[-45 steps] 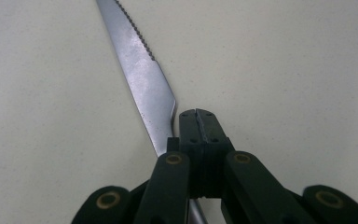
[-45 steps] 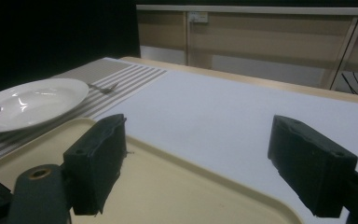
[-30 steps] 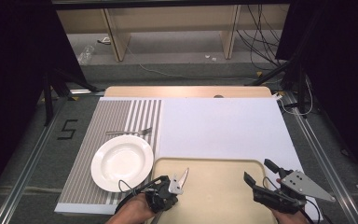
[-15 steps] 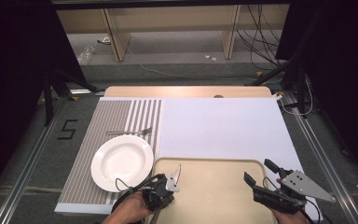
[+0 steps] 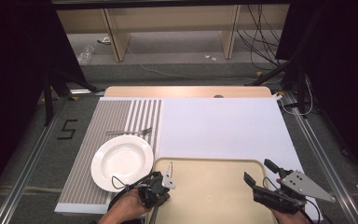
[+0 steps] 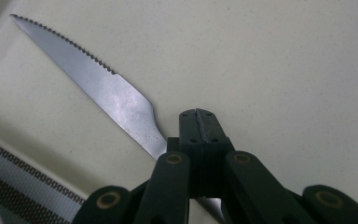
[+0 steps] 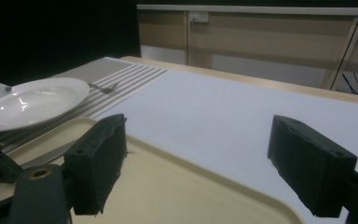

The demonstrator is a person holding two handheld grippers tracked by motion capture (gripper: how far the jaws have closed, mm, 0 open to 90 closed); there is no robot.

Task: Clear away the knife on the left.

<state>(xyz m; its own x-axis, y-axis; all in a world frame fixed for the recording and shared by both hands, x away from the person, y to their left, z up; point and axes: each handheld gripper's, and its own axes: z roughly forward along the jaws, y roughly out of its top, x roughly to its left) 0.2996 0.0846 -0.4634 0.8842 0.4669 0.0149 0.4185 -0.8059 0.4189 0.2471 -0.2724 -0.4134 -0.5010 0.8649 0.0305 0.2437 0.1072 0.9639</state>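
High view: the left tool (image 5: 161, 184) sits at the tray's (image 5: 214, 164) near-left corner, at the tabletop's near edge, jaws clamped on the knife's (image 5: 169, 173) handle, blade over the tray. The white plate (image 5: 122, 161) lies just left on the striped mat (image 5: 121, 116), the fork (image 5: 129, 132) beyond it. The right tool (image 5: 257, 171) hovers at the tray's right edge. Left gripper view: jaws pressed together, the serrated blade (image 6: 98, 84) angling off left over the tray. Right gripper view: jaws spread wide, nothing between them

Grey floor (image 5: 177, 70), pale wooden furniture legs (image 5: 116, 39), dark curtains (image 5: 14, 56), possibly cables (image 5: 256, 32) behind.
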